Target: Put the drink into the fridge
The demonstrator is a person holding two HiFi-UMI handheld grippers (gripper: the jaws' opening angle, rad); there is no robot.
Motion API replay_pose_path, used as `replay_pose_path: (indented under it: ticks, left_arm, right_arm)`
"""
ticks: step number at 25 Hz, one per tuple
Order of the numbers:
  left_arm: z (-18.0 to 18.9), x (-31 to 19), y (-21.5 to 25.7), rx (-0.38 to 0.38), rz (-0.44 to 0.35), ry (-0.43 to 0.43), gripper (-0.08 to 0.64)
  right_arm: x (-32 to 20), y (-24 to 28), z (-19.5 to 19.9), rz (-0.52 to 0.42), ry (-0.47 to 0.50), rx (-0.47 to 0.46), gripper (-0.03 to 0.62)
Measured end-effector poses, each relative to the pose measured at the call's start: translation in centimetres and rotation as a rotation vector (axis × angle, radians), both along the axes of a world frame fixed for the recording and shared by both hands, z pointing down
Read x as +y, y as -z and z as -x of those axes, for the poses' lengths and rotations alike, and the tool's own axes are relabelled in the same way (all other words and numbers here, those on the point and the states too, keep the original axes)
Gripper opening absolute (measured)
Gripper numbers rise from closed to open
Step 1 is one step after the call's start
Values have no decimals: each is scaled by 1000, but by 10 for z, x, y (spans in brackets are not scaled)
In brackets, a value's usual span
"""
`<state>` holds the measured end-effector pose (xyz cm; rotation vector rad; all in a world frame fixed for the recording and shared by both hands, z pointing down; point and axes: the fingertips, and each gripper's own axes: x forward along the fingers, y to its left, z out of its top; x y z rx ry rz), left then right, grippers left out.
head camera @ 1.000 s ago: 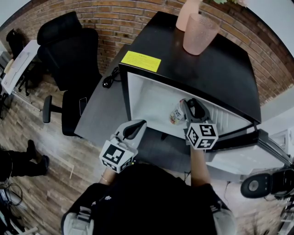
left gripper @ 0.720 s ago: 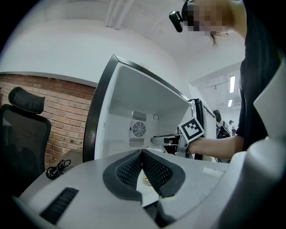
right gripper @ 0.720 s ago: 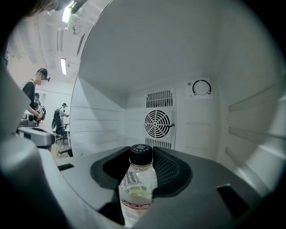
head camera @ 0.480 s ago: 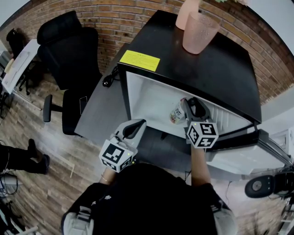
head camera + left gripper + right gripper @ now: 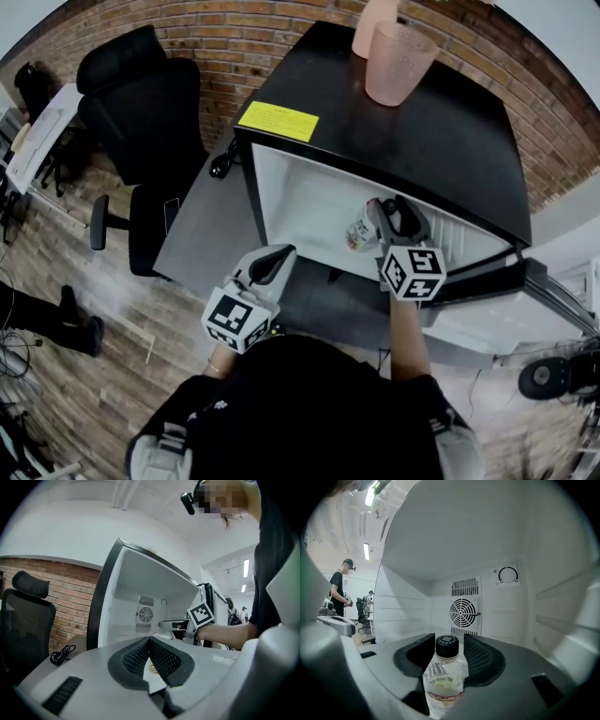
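Observation:
A small clear drink bottle (image 5: 361,230) with a black cap stands upright inside the open white fridge (image 5: 300,202). In the right gripper view the bottle (image 5: 444,681) stands between the jaws of my right gripper (image 5: 449,644), in front of the fridge's back-wall fan (image 5: 464,612). Those jaws are opening, and the pads look just clear of the bottle. In the head view my right gripper (image 5: 392,208) reaches into the fridge opening. My left gripper (image 5: 272,265) hangs outside, left of the opening; its jaws (image 5: 149,640) are shut and hold nothing.
Two pink cups (image 5: 398,61) stand on the fridge's black top (image 5: 441,141), which carries a yellow sticker (image 5: 277,120). The fridge door (image 5: 487,281) hangs open to the right. A grey table (image 5: 202,225) with a black cable (image 5: 225,159) and a black office chair (image 5: 141,103) lie left.
Both grippers and the bottle stay where they were. The head view has drifted slightly, and a person's leg at the left edge has shifted.

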<state>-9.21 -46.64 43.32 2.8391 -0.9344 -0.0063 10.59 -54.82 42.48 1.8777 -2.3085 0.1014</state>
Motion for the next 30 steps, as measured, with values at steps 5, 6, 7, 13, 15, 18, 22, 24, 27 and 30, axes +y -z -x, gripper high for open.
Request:
replay_pose_path:
  ticks: [5,6,7,13,15,18,22,24,27,30]
  left_arm:
    - [-3,4,1,1,1,3,-3]
    - [-4,4,1,2,3,2,-3]
    - [-5,5,0,5,6,2,-3]
    - [-12,8,0,18,27,-1,-3]
    - [-15,9,0,14,27,-2,-3]
    - [-21,10,1,12,31,-5,-3]
    - [-30,11,3,27,41,-15,-3]
    - [-34,12,3,24,42,-22,-3]
    - [-41,13,3,14,38,-34,-3]
    - [-47,16,2,6,42,-45,-3]
  right_arm:
    - [13,12,5,-37,16,-14,178]
    - [17,14,7,-46,19,-18,178]
    - [21,16,8,-55,21,-22,178]
    - [48,24,7,-118,5,-30,145]
    - [57,25,8,-125,8,-44,128]
    - [71,26,11,-133,17,-58,96]
    - [89,26,9,-144,15,-76,38]
    - [98,23,8,-139,10,-84,13]
    - [109,16,5,-125,4,-98,-2]
    - [119,9,3,-105,-1,-110,-2]
